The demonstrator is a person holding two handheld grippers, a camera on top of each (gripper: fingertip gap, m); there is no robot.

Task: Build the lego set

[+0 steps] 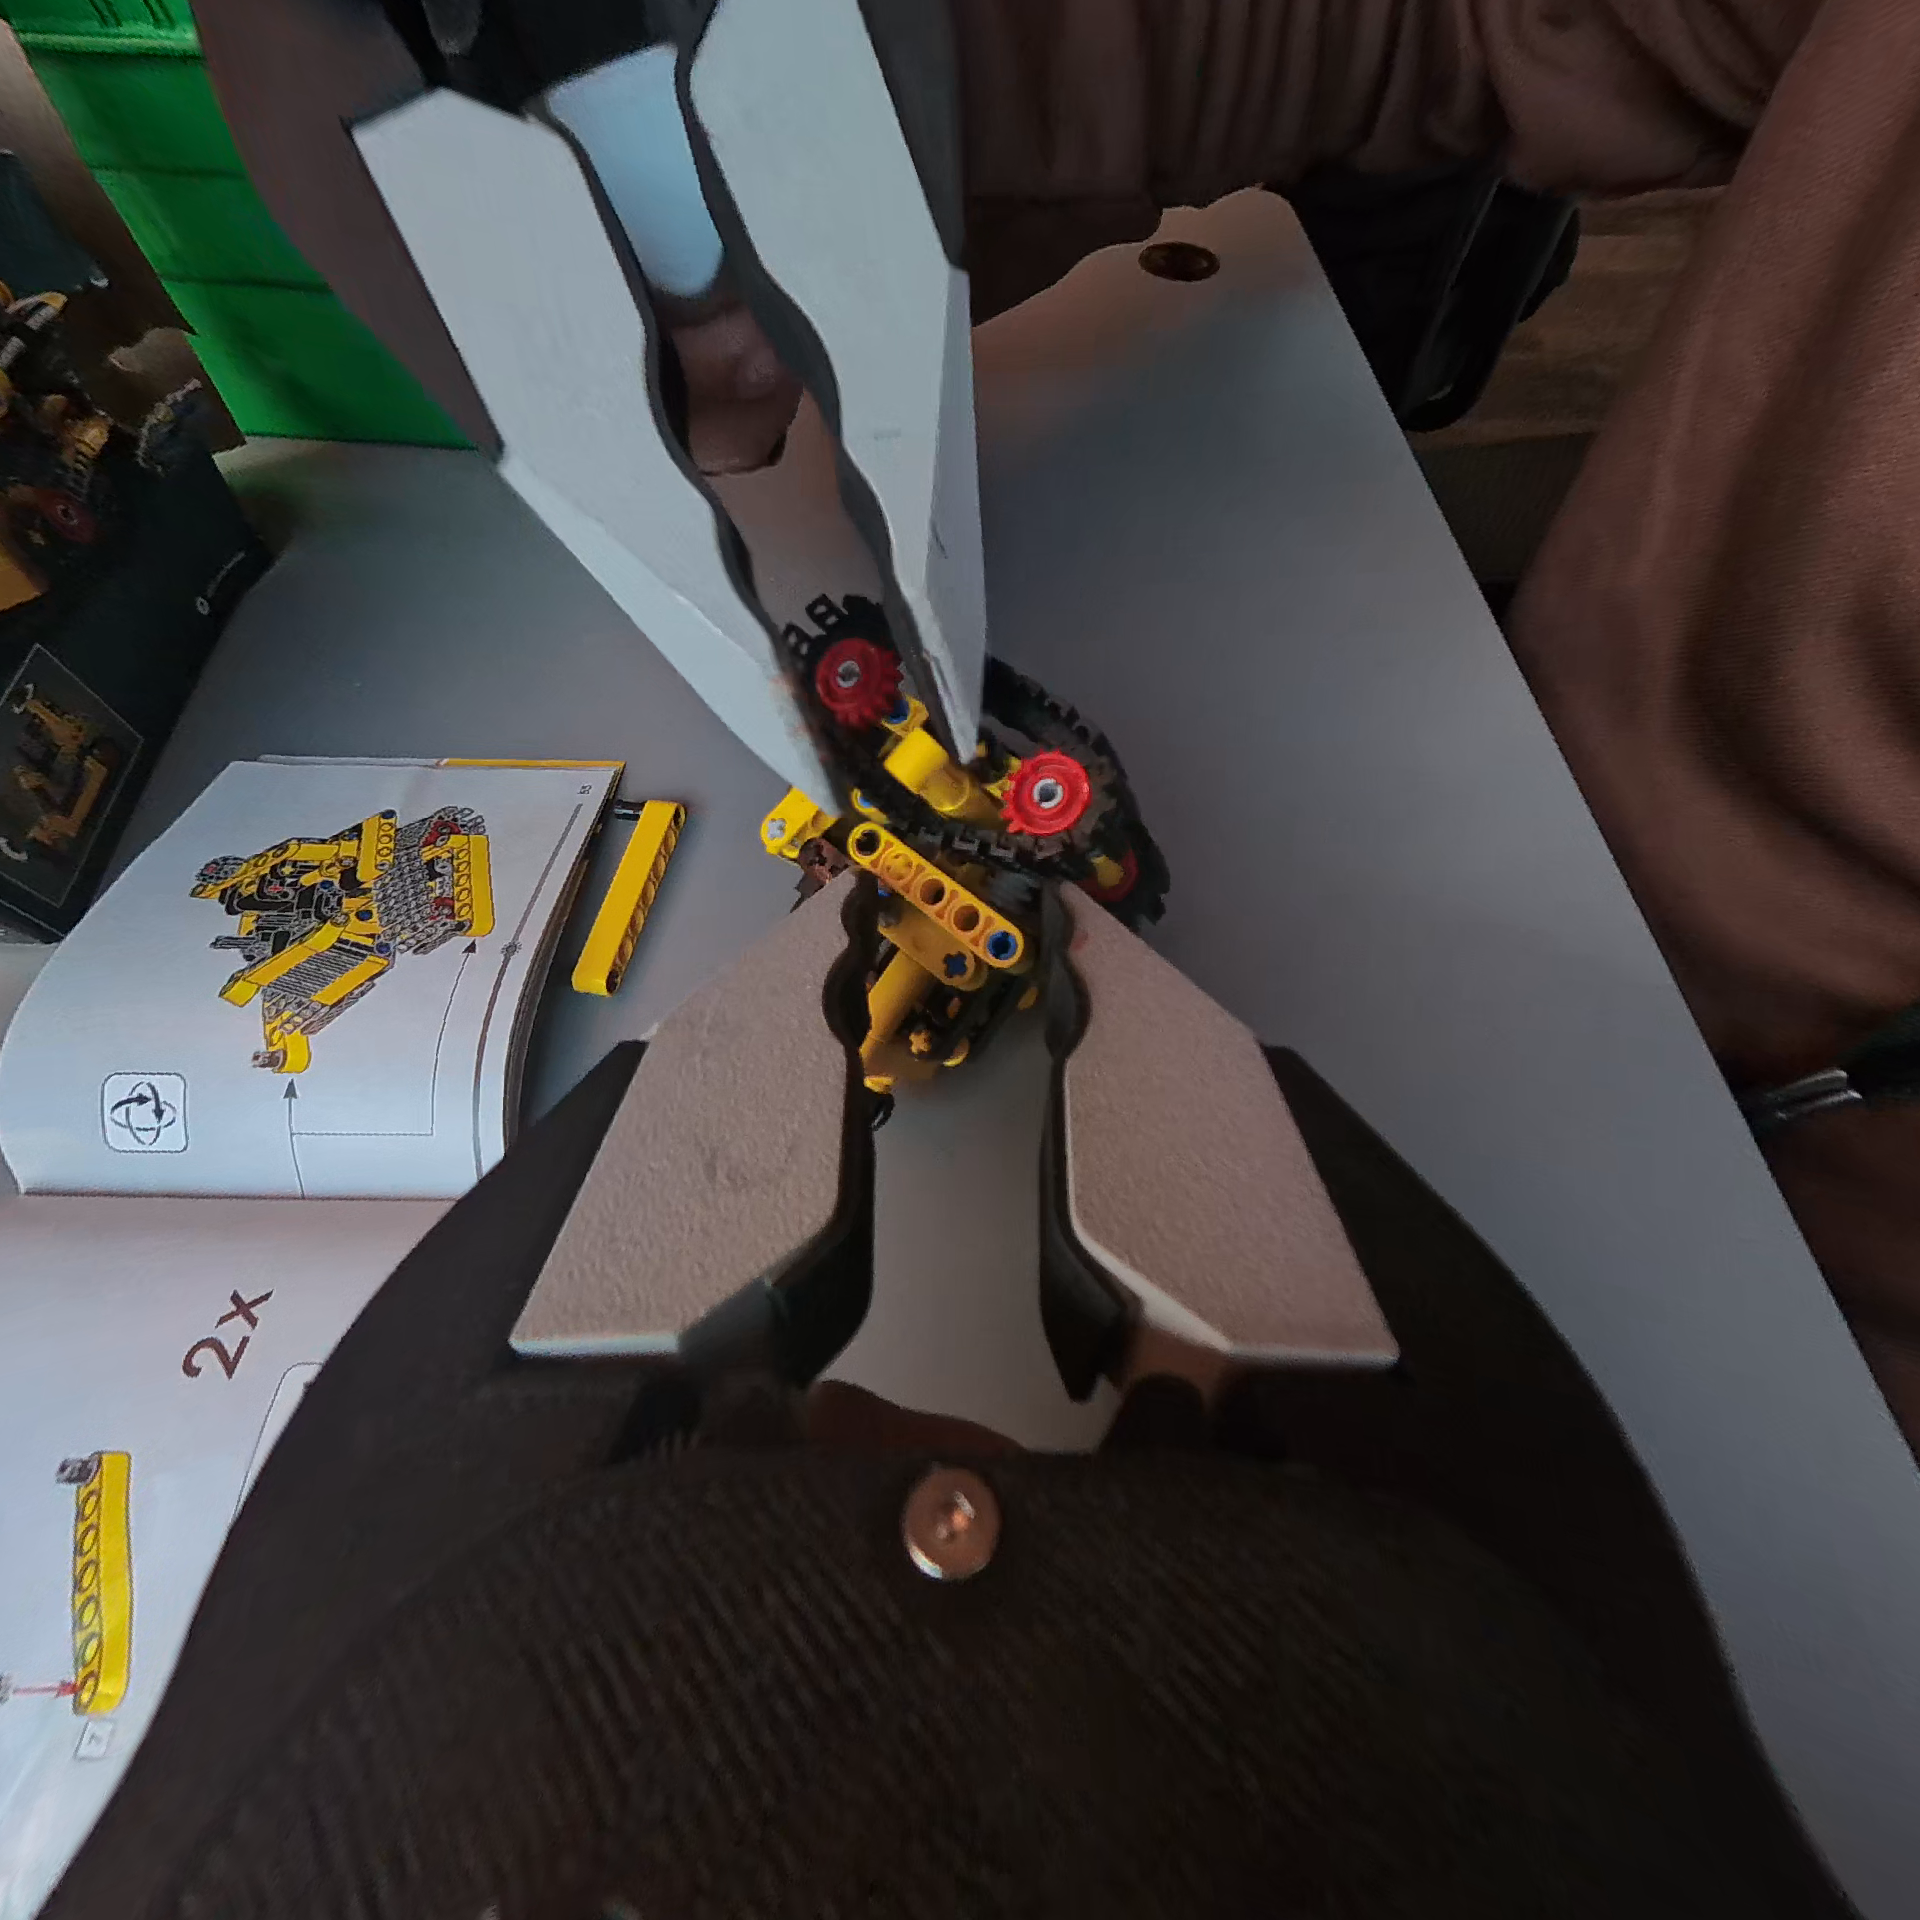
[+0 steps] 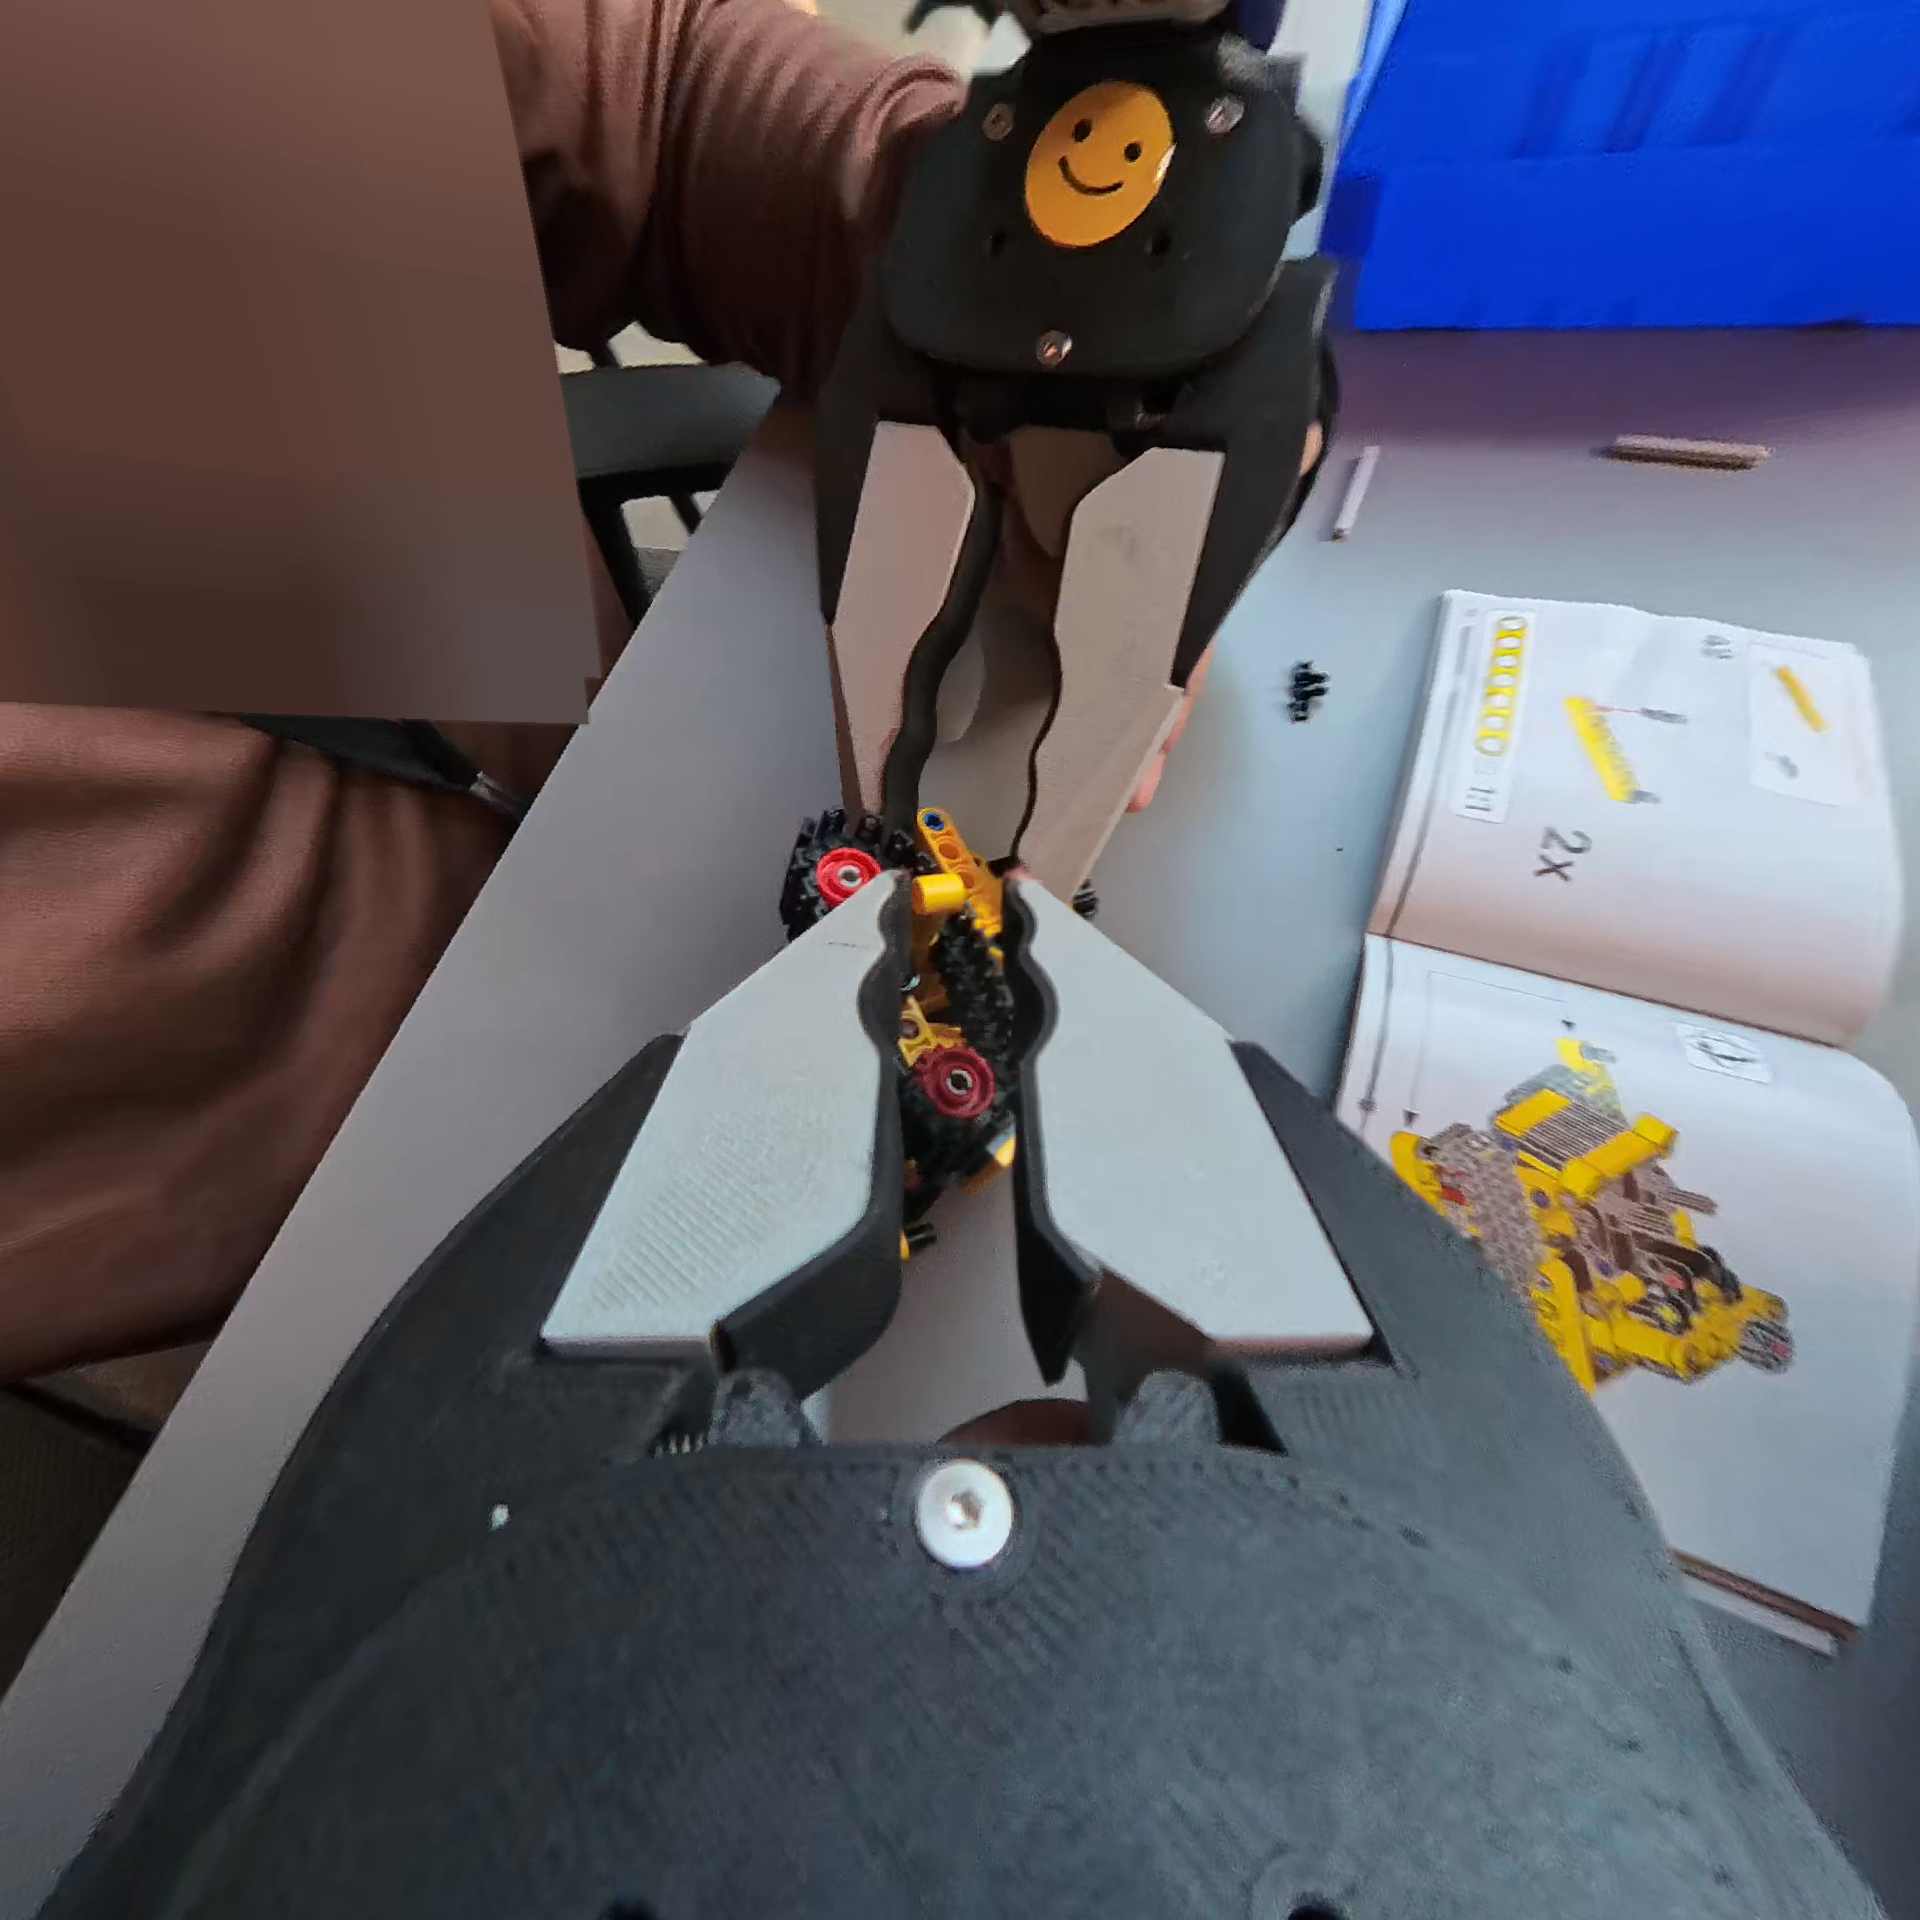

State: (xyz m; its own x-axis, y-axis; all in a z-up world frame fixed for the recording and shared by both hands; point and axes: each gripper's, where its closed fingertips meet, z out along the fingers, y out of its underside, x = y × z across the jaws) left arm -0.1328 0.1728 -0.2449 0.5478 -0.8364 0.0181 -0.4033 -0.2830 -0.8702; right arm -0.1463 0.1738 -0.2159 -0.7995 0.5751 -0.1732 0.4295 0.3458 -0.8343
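Observation:
A partly built lego model (image 1: 935, 896), with yellow beams, black tracks and red gears, is held just above the grey table (image 1: 1299, 727) near its edge. My left gripper (image 1: 951, 914) is shut on its near end. My right gripper (image 1: 894, 771) comes in from above and is shut on its far end by a yellow connector. In the right wrist view the model (image 2: 951, 1081) sits between my right gripper's (image 2: 954, 888) jaws, and the left gripper (image 2: 956, 844), with a yellow smiley disc, grips it from the opposite side.
A loose yellow beam (image 1: 629, 894) lies beside the open instruction booklet (image 1: 312, 966), which also shows in the right wrist view (image 2: 1621, 1247). The set's box (image 1: 62, 623) and a green bin (image 1: 229, 229) stand behind. Small black pins (image 2: 1307, 691), a grey axle (image 2: 1354, 494) and a blue bin (image 2: 1662, 156) are farther off. A person's brown sleeve (image 1: 1714, 623) is beyond the table edge. Left tips and right tips are each some 20 centimeters from the grey axle (image 2: 1354, 494).

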